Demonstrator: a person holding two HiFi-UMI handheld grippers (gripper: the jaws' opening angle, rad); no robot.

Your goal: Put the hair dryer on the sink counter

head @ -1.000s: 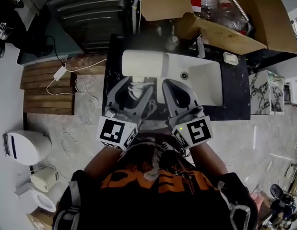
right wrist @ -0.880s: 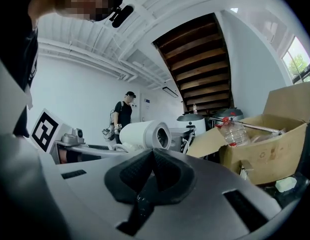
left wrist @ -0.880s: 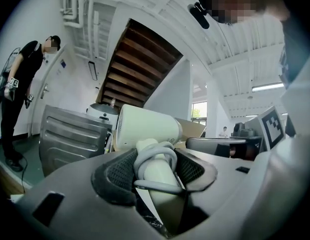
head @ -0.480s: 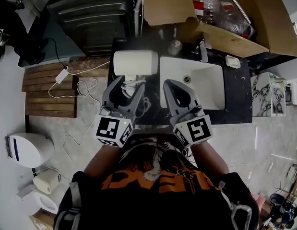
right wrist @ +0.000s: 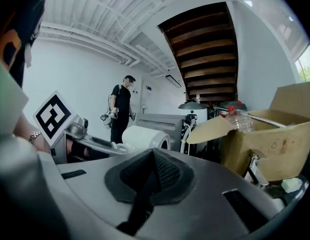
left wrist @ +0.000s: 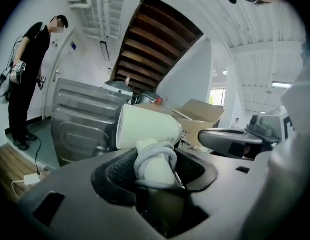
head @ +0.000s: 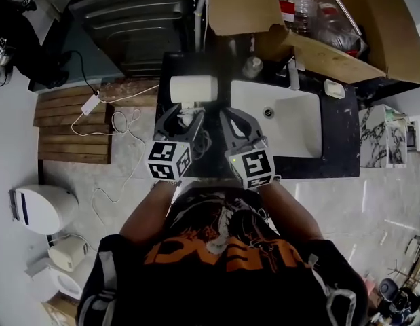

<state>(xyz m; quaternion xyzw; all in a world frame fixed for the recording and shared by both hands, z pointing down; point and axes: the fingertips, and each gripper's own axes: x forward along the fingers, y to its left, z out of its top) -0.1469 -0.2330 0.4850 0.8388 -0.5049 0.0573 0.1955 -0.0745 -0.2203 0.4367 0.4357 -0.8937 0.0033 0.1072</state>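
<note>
The white hair dryer [head: 193, 88] points left, over the black counter [head: 335, 138] just left of the white sink basin [head: 284, 117]. I cannot tell whether it touches the counter. My left gripper [head: 184, 119] is shut on its handle. In the left gripper view the handle [left wrist: 156, 165], with the grey cord wound round it, sits between the pads, and the dryer's barrel [left wrist: 147, 126] is above them. My right gripper [head: 228, 119] hangs close beside the left one, shut and holding nothing. Its view shows the dryer [right wrist: 144, 136] past my left gripper.
An open cardboard box [head: 318, 26] of plastic bottles overhangs the counter's back, by the faucet [head: 292, 73]. A metal appliance [head: 138, 19] stands behind left. On the floor are wooden slats [head: 74, 124], a white cable [head: 121, 148] and a toilet [head: 36, 209]. A person [left wrist: 27, 79] stands at far left.
Both grippers have moved left and drawn closer together. The hair dryer has gone with the left gripper, from over the basin's left edge to over the counter left of it.
</note>
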